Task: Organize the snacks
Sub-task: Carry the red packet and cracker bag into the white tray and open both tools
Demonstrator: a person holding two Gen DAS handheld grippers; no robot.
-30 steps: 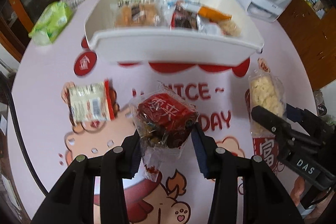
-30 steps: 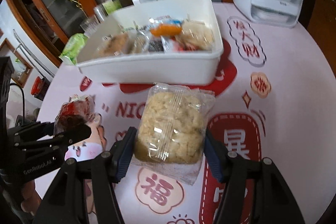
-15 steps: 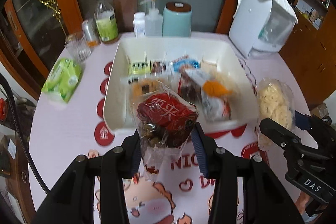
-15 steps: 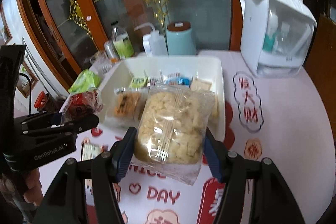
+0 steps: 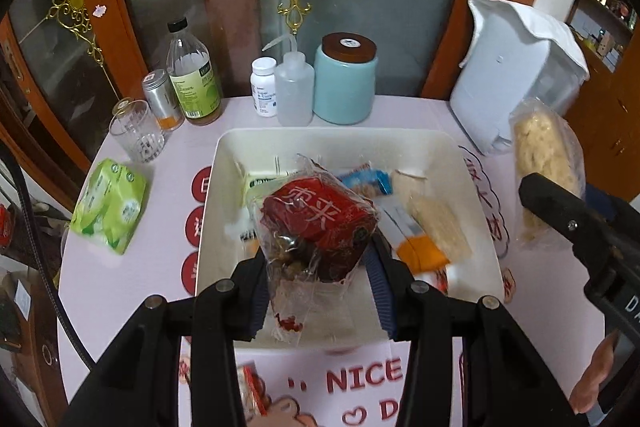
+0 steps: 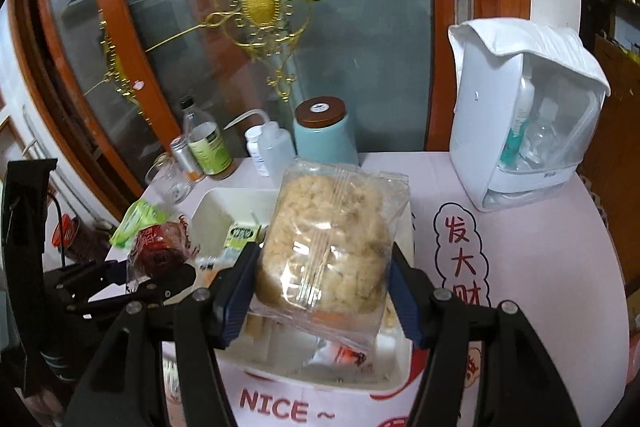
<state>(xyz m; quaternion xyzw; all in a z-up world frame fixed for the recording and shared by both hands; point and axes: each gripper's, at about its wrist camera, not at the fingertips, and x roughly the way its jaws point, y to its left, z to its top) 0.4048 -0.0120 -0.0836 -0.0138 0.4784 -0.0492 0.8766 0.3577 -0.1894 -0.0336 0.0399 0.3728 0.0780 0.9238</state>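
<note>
My left gripper (image 5: 318, 261) is shut on a red snack pack in clear wrap (image 5: 316, 223) and holds it above the white bin (image 5: 476, 163), over its near left part. My right gripper (image 6: 322, 293) is shut on a clear bag of pale puffed snack (image 6: 328, 247), held above the bin (image 6: 208, 205), over its right side. Each gripper shows in the other view: the right one (image 5: 568, 223) with its bag (image 5: 540, 155), the left one (image 6: 132, 283) with the red pack (image 6: 158, 247). Several wrapped snacks (image 5: 424, 227) lie in the bin.
A green tissue pack (image 5: 110, 205) lies left of the bin. A glass (image 5: 138, 131), a tin, bottles (image 5: 194, 79) and a blue jar (image 5: 344, 79) stand at the back. A white container (image 5: 516, 75) stands at the back right. One small packet (image 5: 250, 393) lies on the near tablecloth.
Both grippers have risen from the table and moved forward with their snacks, from in front of the bin to above it. Both stay shut.
</note>
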